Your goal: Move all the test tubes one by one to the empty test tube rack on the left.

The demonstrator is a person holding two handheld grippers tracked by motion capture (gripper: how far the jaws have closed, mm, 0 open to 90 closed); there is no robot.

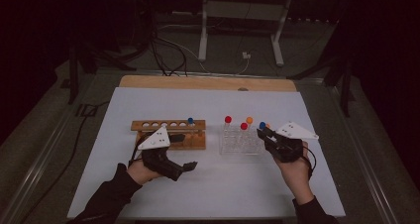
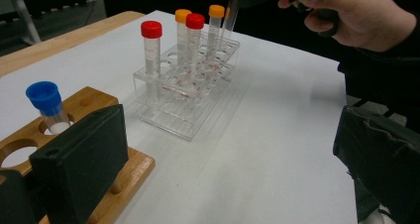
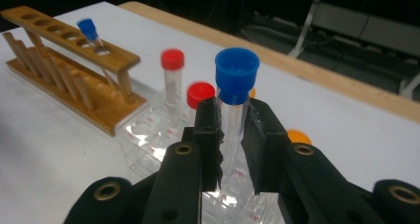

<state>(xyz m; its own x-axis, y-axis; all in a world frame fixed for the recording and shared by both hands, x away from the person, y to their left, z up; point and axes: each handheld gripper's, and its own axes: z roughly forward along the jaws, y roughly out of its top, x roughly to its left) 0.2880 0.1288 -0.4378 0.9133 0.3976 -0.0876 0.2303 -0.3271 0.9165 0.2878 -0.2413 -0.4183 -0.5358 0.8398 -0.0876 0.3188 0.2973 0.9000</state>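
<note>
High view: white sheet (image 1: 208,184) covers a wooden table (image 1: 208,82). Wooden rack (image 1: 168,133) sits left of centre; clear plastic rack (image 1: 241,140) sits just to its right, apart from it.

Wooden rack: one blue-capped tube (image 1: 190,122) stands in a hole near its right end; the other holes look empty.

Clear rack: two red-capped tubes (image 1: 228,120) and an orange-capped tube (image 1: 249,120) stand upright in it. In the left gripper view a second orange cap (image 2: 216,11) stands at the far side.

Right gripper (image 1: 266,134), held in the person's right hand (image 1: 296,172), sits at the right end of the clear rack. Right gripper view: its jaws are closed narrow on a blue-capped tube held upright (image 3: 236,90), gripped on the clear body just below the cap. The tube's lower end is over the clear rack; I cannot tell whether it is seated in a hole.

Left gripper (image 1: 190,165), in the left hand (image 1: 140,172), is low over the sheet in front of the wooden rack, pointing right. Left gripper view: its jaws stand wide apart, nothing between them; one jaw is beside the wooden rack's end.
</note>
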